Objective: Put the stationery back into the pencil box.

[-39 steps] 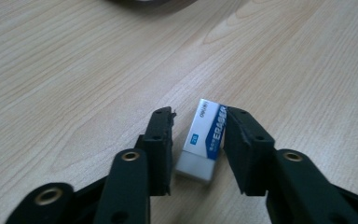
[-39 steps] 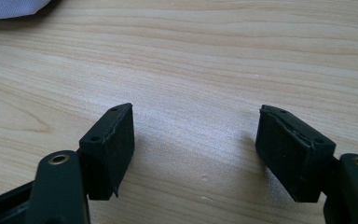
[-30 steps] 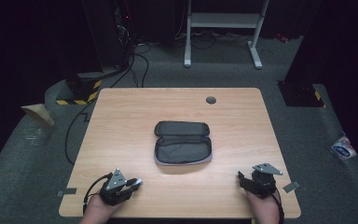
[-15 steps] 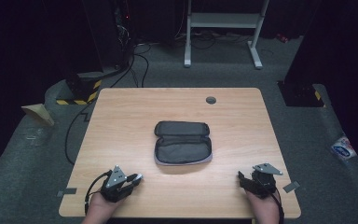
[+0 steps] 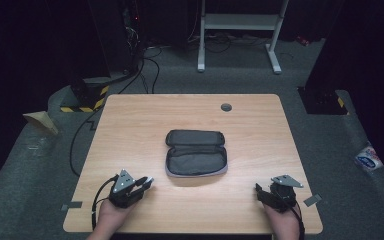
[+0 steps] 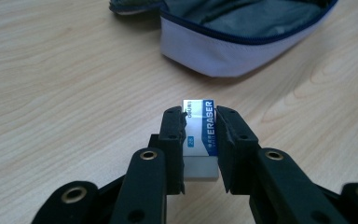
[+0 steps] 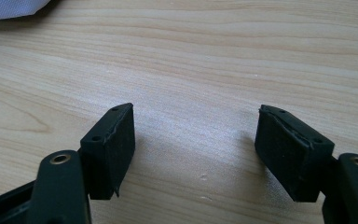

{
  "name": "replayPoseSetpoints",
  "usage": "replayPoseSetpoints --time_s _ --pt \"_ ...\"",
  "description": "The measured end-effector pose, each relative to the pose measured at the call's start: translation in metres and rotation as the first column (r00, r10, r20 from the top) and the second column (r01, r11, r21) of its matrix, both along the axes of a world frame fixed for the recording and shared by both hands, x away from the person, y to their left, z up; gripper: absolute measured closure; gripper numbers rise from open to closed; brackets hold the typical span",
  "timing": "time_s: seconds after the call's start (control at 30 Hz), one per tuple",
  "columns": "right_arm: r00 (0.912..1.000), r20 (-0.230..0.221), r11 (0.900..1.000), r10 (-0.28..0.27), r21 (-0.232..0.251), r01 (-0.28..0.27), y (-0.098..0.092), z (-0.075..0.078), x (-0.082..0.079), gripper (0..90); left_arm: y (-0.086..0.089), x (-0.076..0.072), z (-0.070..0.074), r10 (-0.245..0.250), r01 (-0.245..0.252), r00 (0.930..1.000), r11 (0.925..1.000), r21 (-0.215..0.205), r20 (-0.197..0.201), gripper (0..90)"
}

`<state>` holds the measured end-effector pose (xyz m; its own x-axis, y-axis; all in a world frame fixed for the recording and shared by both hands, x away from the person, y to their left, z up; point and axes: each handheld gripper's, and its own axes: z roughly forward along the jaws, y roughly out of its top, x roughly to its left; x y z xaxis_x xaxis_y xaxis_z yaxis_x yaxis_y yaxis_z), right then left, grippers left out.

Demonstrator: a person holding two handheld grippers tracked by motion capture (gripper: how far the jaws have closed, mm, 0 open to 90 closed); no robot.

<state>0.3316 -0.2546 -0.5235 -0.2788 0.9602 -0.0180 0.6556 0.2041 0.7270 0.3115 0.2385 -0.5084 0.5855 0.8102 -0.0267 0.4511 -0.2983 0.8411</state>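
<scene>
Eraser [image 6: 199, 135], white with a blue-and-white sleeve printed ERASER, sits clamped between the jaws of the left tongs [image 5: 139, 184], low over the table [image 5: 145, 125] near its front left corner. Ahead of those tongs and off to their right lies an open grey pencil case [image 5: 196, 159], its lid folded back flat and its white outer wall showing close in the left gripper view. Well to the right of the case, the right tongs [image 7: 196, 149] rest near the table's front edge, jaws wide apart over bare wood.
</scene>
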Motion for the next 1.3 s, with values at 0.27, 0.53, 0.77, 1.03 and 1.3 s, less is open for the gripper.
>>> replayPoseSetpoints --time_s 0.27,0.53,0.77,1.03,1.3 --pt "1.0 0.0 1.0 0.001 0.0 -0.001 0.0 0.0 0.0 28.4 -0.002 0.007 0.008 0.023 -0.023 0.9995 0.9994 -0.026 0.022 72.8" --pt "1.0 -0.001 1.0 0.0 0.002 0.0 0.0 0.0 0.001 28.4 -0.006 0.014 0.014 0.044 -0.042 0.9984 0.9977 -0.054 0.035 72.8" --pt "1.0 0.0 1.0 0.003 0.002 -0.003 0.0 0.0 0.001 28.5 -0.011 0.022 0.015 0.065 -0.062 0.9974 0.9947 -0.081 0.03 72.9" --pt "1.0 -0.001 1.0 -0.004 0.004 0.004 0.001 0.0 0.001 28.8 -0.011 0.021 0.021 0.06 -0.054 0.9965 0.9938 -0.097 0.058 72.9" --pt "1.0 0.001 1.0 -0.009 0.0 0.009 0.001 0.0 0.002 28.9 -0.009 0.021 0.028 0.056 -0.048 0.9955 0.9927 -0.111 0.076 72.9"
